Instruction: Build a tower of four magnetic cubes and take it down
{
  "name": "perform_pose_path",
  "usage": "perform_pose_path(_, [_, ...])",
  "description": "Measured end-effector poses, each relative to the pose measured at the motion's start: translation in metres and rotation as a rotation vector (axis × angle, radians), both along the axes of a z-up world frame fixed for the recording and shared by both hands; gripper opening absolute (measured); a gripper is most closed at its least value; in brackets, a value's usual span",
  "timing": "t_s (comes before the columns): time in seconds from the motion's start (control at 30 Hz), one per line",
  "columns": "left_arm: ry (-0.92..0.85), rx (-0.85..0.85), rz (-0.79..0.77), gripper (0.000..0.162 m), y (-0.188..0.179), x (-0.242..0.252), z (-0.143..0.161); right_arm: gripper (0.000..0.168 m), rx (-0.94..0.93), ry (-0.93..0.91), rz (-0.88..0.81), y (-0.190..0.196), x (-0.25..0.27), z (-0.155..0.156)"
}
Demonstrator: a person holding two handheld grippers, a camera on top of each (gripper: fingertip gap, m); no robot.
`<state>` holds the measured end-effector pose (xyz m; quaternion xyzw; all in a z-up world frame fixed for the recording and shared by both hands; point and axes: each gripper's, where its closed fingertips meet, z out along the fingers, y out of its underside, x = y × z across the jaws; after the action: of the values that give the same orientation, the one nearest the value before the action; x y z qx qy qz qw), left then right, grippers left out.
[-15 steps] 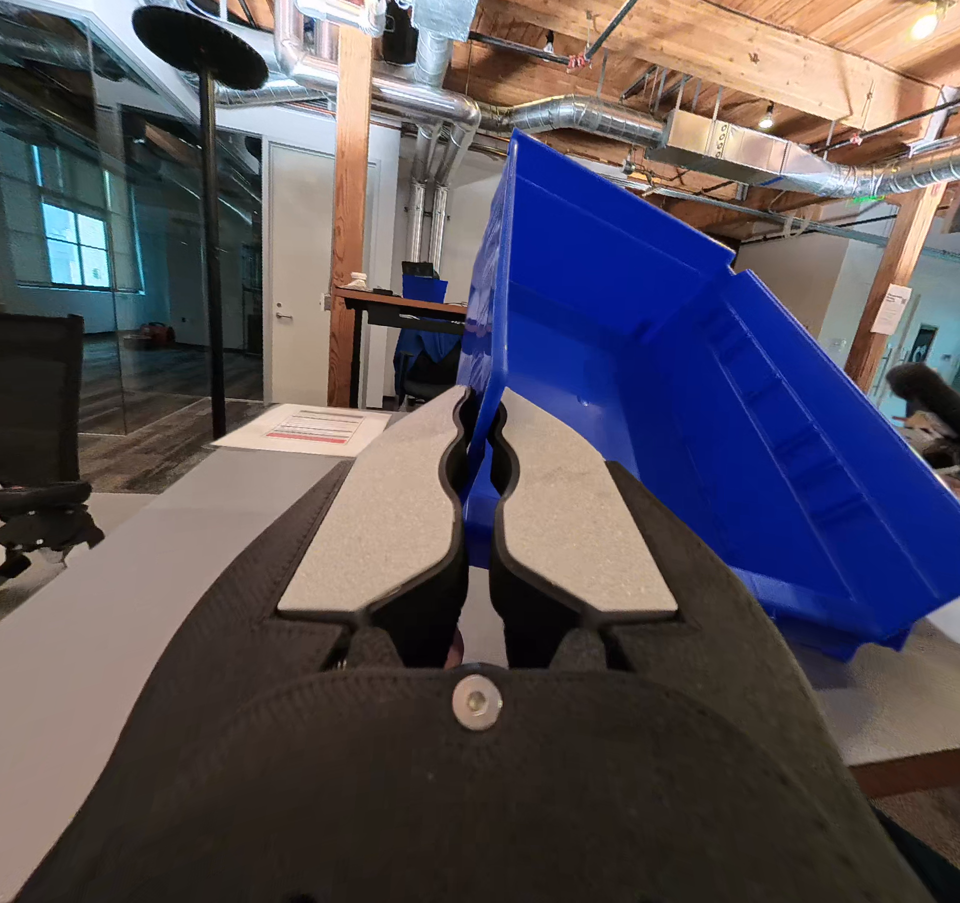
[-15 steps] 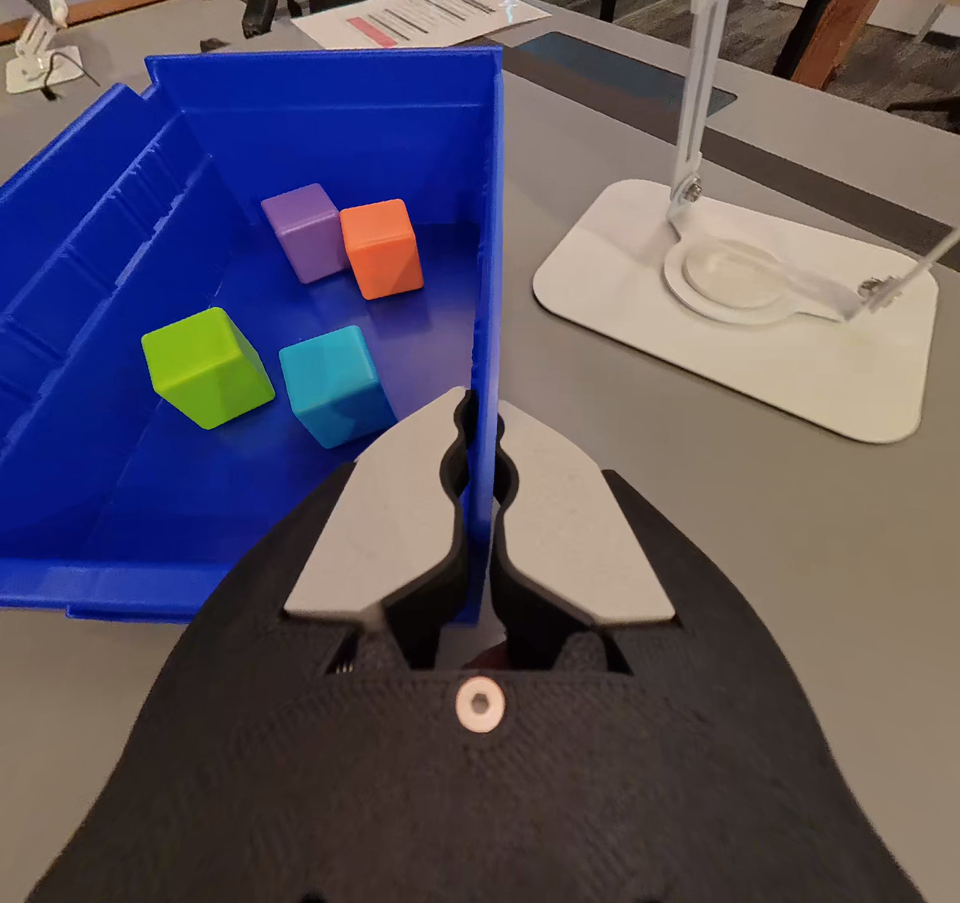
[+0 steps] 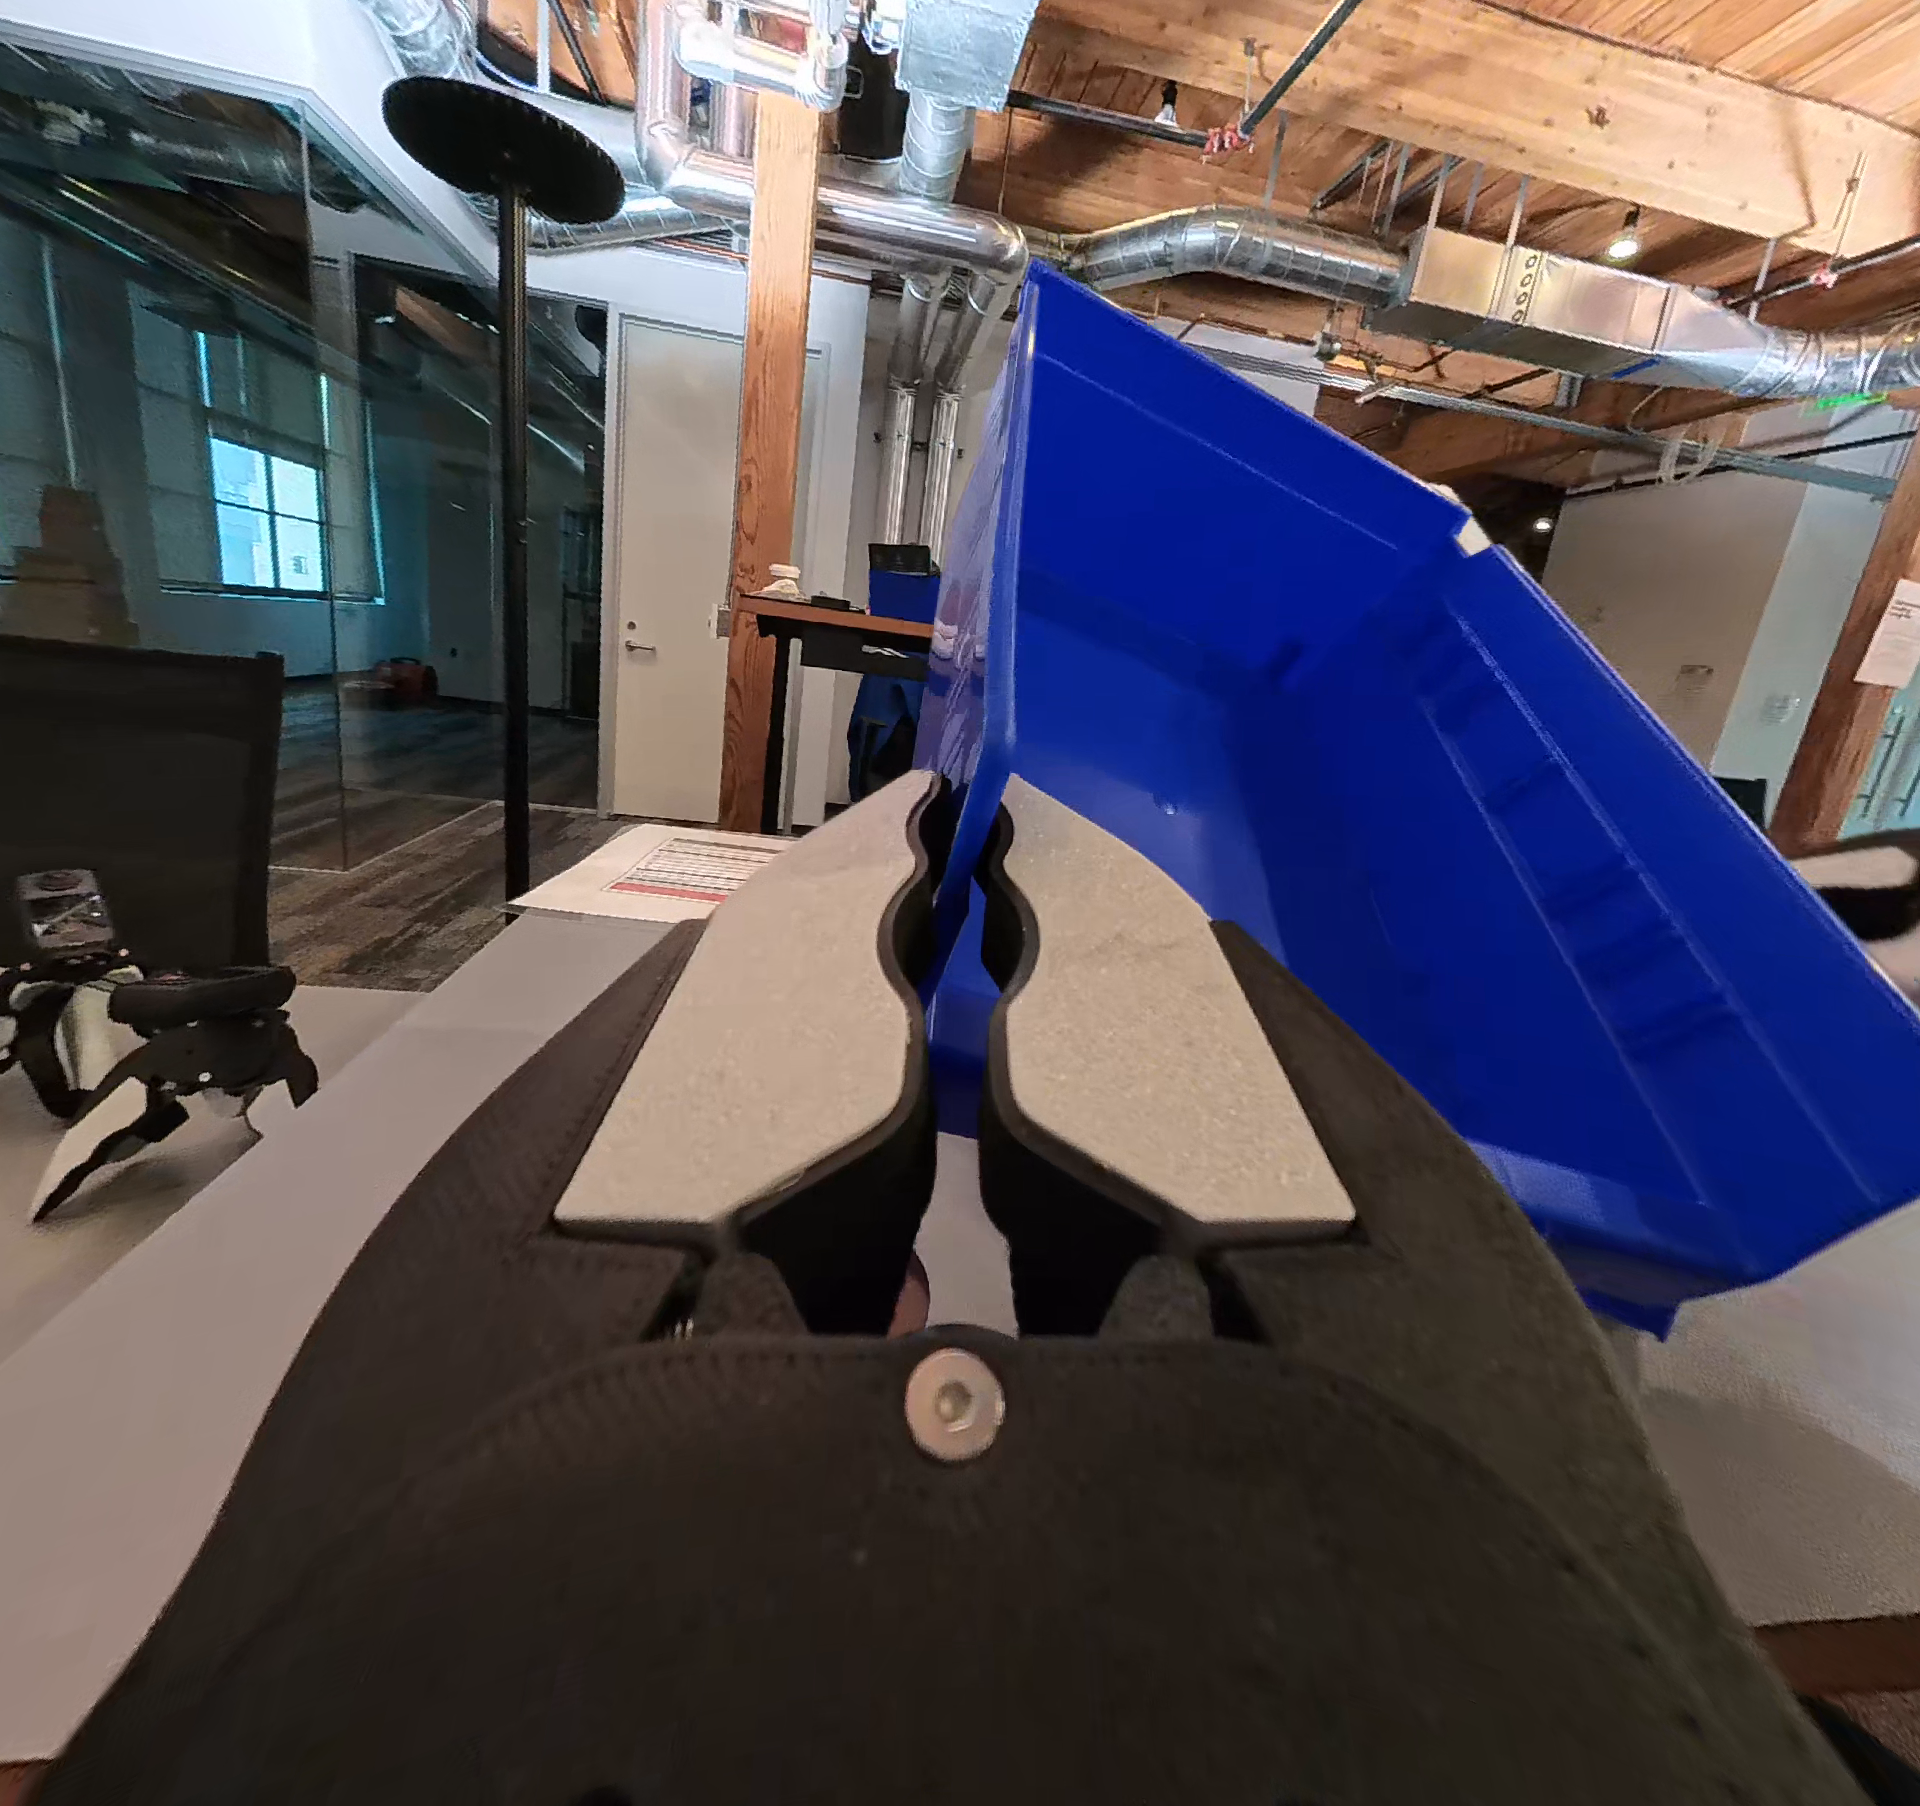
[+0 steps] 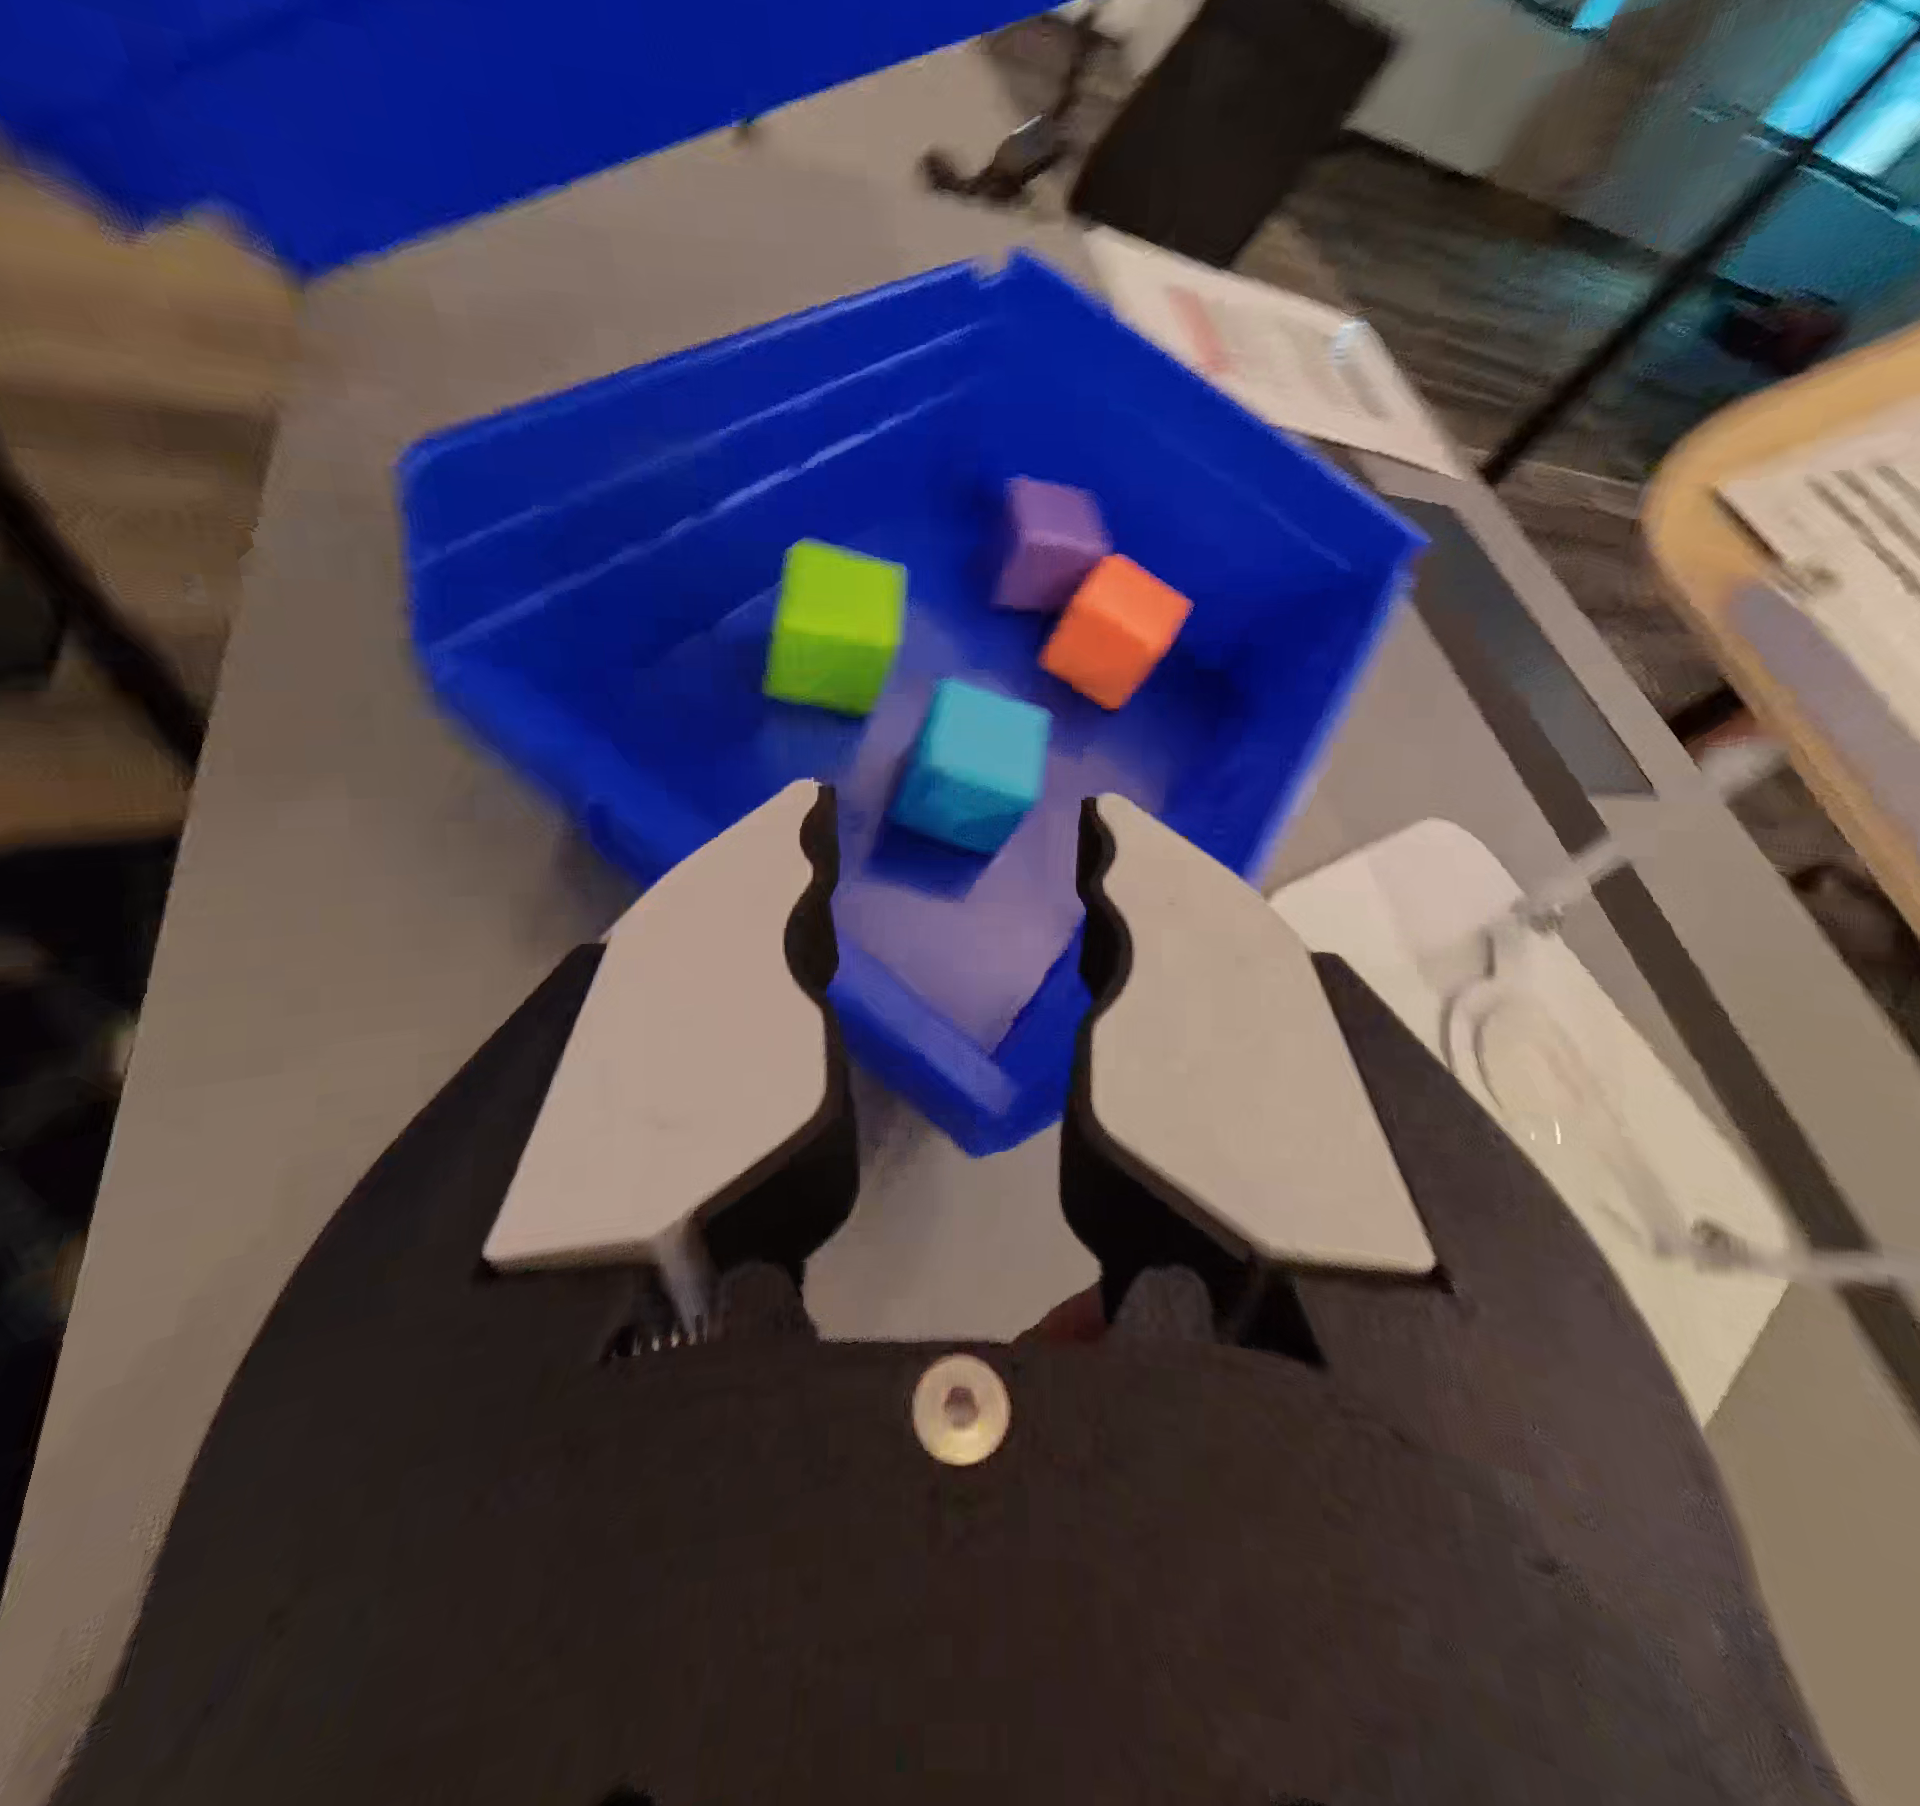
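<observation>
On my left wrist view, the left claw [image 3: 961,883] sits at centre frame, its two fingers pinched onto the thin side wall of a blue bin [image 3: 1351,769]. That bin is lifted and tilted, its open inside facing the camera and filling the right half of the frame. I see no cubes in it from here. Below it, the grey worktop [image 3: 208,1289] runs toward the lower left, where a spare black gripper [image 3: 156,1039] lies at the left edge. A printed sheet [image 3: 686,873] lies just beyond the fingertips.

On my right wrist view, which is motion-blurred, the right claw [image 4: 951,852] stands open and grips nothing. A second blue bin [image 4: 623,551] rests on the worktop in mid-frame, its near corner between the spread fingers. Inside it are four cubes: the green cube [image 4: 834,627] at left, the teal cube [image 4: 971,764] nearest the claw, and the purple cube [image 4: 1044,541] touching the orange cube [image 4: 1115,627] at right. The lifted bin's blue fills the upper left. A white stand base [image 4: 1455,1029] sits at lower right.
</observation>
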<state>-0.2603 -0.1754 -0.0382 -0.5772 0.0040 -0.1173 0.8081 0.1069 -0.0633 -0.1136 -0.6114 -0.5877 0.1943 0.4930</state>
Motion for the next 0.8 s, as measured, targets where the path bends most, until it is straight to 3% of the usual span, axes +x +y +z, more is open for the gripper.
perform_pose_path(0.07, [-0.008,0.004,0.009,0.003,0.0,-0.001,0.001,0.039,0.04,-0.18,0.137,-0.027,-0.01,-0.024])
perform_pose_path(0.17, [-0.017,0.01,0.016,0.003,-0.001,-0.002,0.003,0.039,0.097,-0.364,0.18,-0.038,-0.027,-0.054])
perform_pose_path(0.37, [-0.016,0.026,0.03,0.003,-0.004,0.0,0.009,0.033,0.094,-0.483,0.225,-0.035,-0.047,-0.077])
perform_pose_path(0.6, [-0.023,0.042,0.029,0.004,-0.004,-0.001,0.012,0.024,0.096,-0.498,0.256,-0.033,-0.071,-0.087])
perform_pose_path(0.8, [-0.034,0.05,0.036,0.004,-0.005,-0.003,0.014,0.023,0.06,-0.442,0.166,-0.007,-0.12,-0.086])
